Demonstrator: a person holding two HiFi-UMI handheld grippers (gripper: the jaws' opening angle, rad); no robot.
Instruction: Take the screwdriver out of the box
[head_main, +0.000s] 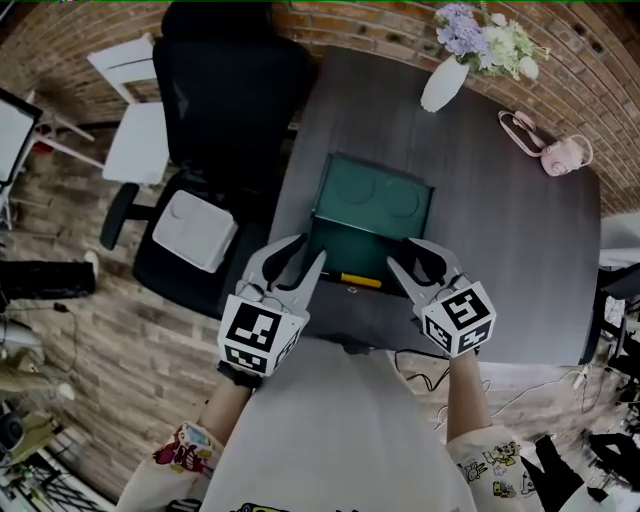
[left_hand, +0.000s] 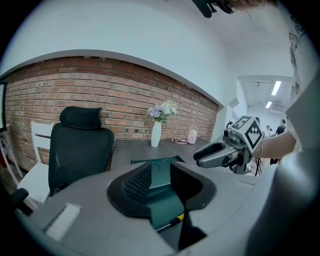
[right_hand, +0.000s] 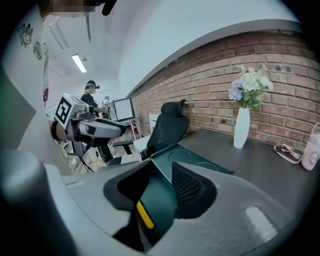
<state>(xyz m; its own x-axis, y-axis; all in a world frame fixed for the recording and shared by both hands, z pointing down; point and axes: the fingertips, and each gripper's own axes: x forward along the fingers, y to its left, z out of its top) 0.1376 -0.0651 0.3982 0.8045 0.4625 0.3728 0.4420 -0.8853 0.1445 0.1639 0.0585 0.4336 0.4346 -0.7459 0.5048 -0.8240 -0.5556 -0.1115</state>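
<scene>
An open green box (head_main: 372, 215) lies on the dark table (head_main: 500, 250), its lid folded back away from me. The screwdriver (head_main: 357, 280), with a yellow handle, lies along the box's near edge. My left gripper (head_main: 300, 262) hovers open at the box's near left corner, and my right gripper (head_main: 408, 258) hovers open at the near right corner; neither touches the tool. In the left gripper view, the open left gripper (left_hand: 161, 175) frames the box and the screwdriver's yellow end (left_hand: 179, 218). In the right gripper view, the right gripper (right_hand: 162, 176) frames the yellow handle (right_hand: 145, 216).
A black office chair (head_main: 215, 110) stands left of the table, a white chair (head_main: 135, 130) beyond it. A white vase with flowers (head_main: 445, 80) and a pink object with a strap (head_main: 560, 155) sit at the table's far side. Cables (head_main: 430, 375) trail near the front edge.
</scene>
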